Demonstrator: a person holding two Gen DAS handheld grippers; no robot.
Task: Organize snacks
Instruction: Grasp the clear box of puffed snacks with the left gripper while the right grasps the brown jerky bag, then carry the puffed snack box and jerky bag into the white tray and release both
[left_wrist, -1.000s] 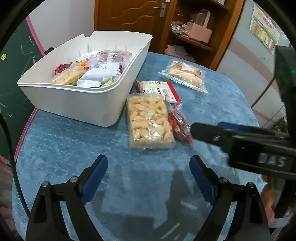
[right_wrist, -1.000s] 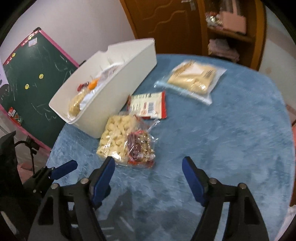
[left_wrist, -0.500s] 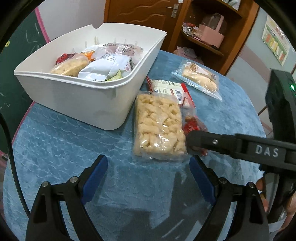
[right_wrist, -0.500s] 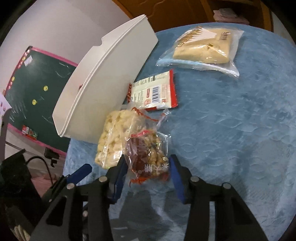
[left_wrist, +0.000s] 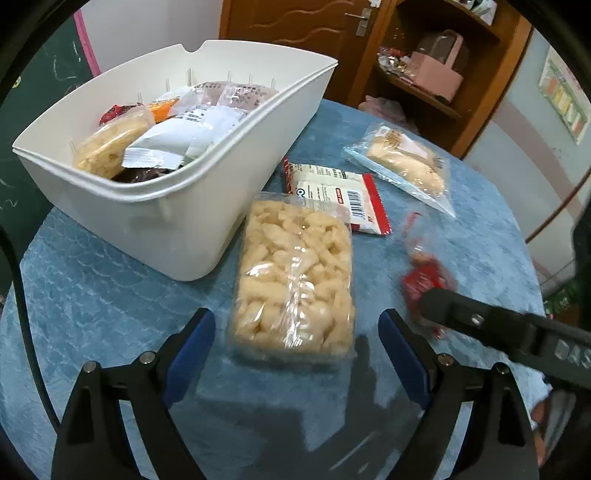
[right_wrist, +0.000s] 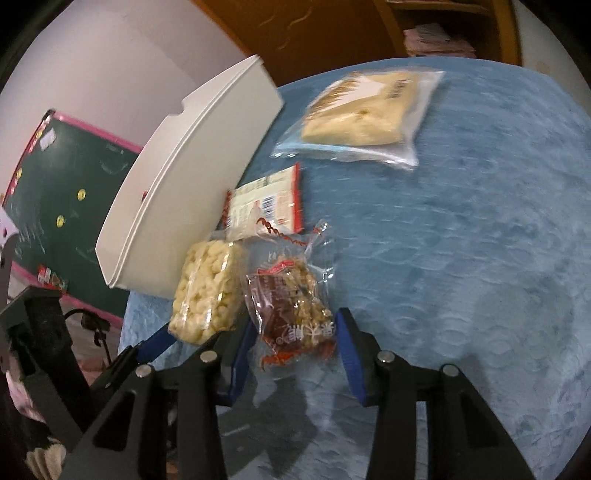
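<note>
My right gripper is shut on a clear red-printed nut-mix packet, holding its near end; the packet also shows blurred in the left wrist view, lifted off the cloth. My left gripper is open just in front of a clear pack of pale puffed snacks, also in the right wrist view. A white bin holding several snacks stands at the left. A red-and-white packet and a clear bag of pale biscuits lie beyond.
A round table with a blue cloth carries everything. A green chalkboard stands at the left. A wooden door and shelf stand behind the table.
My right gripper closed on the nut-mix packet and drew it right, away from the puffed-snack pack. My left gripper moved forward toward the puffed-snack pack, staying open.
</note>
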